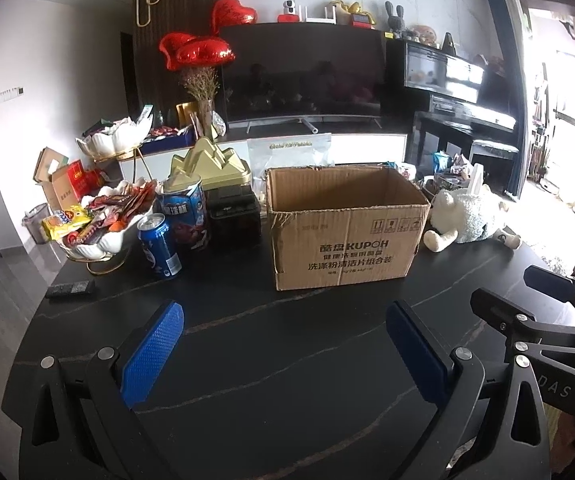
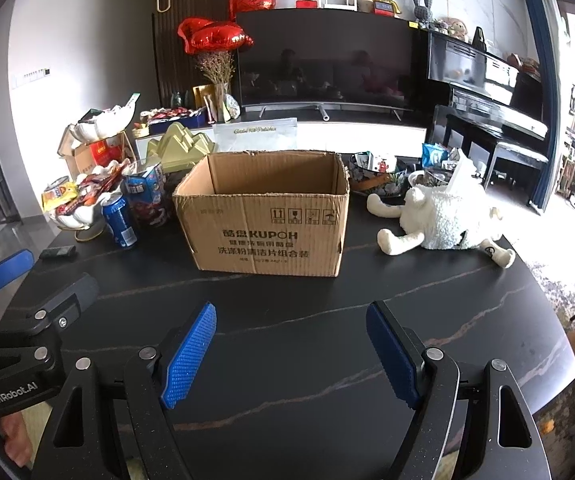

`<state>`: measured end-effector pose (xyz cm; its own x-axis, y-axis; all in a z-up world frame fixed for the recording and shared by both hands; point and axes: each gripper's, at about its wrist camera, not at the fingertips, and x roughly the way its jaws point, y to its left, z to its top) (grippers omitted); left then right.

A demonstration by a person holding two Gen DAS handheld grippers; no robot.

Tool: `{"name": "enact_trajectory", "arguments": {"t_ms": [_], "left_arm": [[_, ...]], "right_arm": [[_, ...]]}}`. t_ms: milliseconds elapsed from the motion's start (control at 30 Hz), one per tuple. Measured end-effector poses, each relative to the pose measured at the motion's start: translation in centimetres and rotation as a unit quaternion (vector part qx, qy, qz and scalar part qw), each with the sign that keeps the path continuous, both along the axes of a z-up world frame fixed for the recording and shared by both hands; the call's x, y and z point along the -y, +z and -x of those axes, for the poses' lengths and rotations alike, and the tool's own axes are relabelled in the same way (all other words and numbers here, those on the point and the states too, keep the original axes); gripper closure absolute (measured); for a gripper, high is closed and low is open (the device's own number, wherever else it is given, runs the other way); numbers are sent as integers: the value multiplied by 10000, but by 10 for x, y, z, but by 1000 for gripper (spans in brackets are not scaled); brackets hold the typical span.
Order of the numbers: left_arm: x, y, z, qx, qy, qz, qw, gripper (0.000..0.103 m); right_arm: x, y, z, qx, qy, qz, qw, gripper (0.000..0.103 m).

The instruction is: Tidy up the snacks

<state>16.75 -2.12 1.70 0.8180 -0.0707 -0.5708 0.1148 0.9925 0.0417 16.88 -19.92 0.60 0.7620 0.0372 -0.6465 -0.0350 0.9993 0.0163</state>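
Observation:
An open brown cardboard box (image 1: 347, 236) stands on the black table, also in the right wrist view (image 2: 265, 224); no contents show inside. Left of it a white shell dish (image 1: 99, 240) holds several snack packets (image 1: 107, 212), with a blue can (image 1: 159, 246) and a tall blue tin (image 1: 185, 212) beside it. These show in the right wrist view too: packets (image 2: 79, 194), can (image 2: 119, 220). My left gripper (image 1: 283, 316) is open and empty, near the table's front. My right gripper (image 2: 291, 316) is open and empty, beside the left one.
A white plush sheep (image 2: 443, 220) lies right of the box. Bowls with snack bags (image 2: 383, 176) stand behind it. A gold mountain-shaped tin (image 1: 207, 164) and a black box (image 1: 233, 212) sit left of the cardboard box. A dark remote (image 1: 70, 289) lies at the table's left edge.

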Motion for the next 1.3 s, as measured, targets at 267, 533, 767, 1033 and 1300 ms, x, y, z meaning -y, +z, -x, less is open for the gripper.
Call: {"name": "enact_trajectory", "arguments": {"t_ms": [267,533,767,1033,1300], "left_arm": [[-1,3,3,71,11,-7,10000,0],[0,5,5,99,-1,4,10000,0],[-1,10,11,178,9,-3,9998,0],[-1,11,12,194,0,-13,9998,0],[-1,13,14,207,-5,-19,9998,0]], "right_arm": [[2,2,2,15,-28,-7,10000,25],[3,5,4,51,-39,-17,10000,25],[3,7,5,73,-35,-42,10000,25],[3,6,6,68,-29,-47,10000,25],[2,6,5,66,-26,-41,10000,25]]}}
